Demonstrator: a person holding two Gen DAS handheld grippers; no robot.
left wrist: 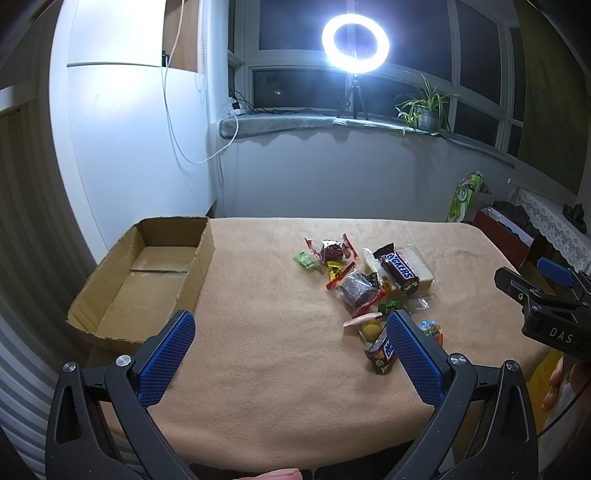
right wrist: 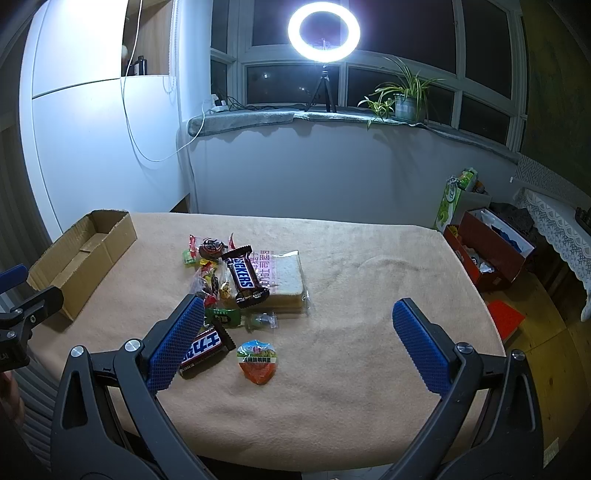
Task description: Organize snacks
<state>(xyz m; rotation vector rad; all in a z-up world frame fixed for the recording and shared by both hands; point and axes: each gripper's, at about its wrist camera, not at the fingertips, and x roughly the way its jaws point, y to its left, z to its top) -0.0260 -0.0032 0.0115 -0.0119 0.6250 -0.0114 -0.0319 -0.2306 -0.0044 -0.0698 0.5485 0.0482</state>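
A pile of snacks lies on the tan tablecloth (left wrist: 280,369): a Snickers bar (left wrist: 397,271) (right wrist: 243,276) on a wrapped slice of bread (right wrist: 286,277), a second chocolate bar (right wrist: 201,350) (left wrist: 380,354), a small round jelly cup (right wrist: 256,360) and several small candies (left wrist: 332,254). An open cardboard box (left wrist: 147,273) (right wrist: 79,258) stands empty at the table's left. My left gripper (left wrist: 291,338) is open above the near table, left of the pile. My right gripper (right wrist: 299,325) is open, its left finger over the second chocolate bar.
Behind the table, a sill carries a bright ring light (right wrist: 324,31) on a tripod and a potted plant (right wrist: 404,99). Boxes and bags (right wrist: 487,251) stand on the floor at the right. A white cabinet (left wrist: 129,147) rises at the left.
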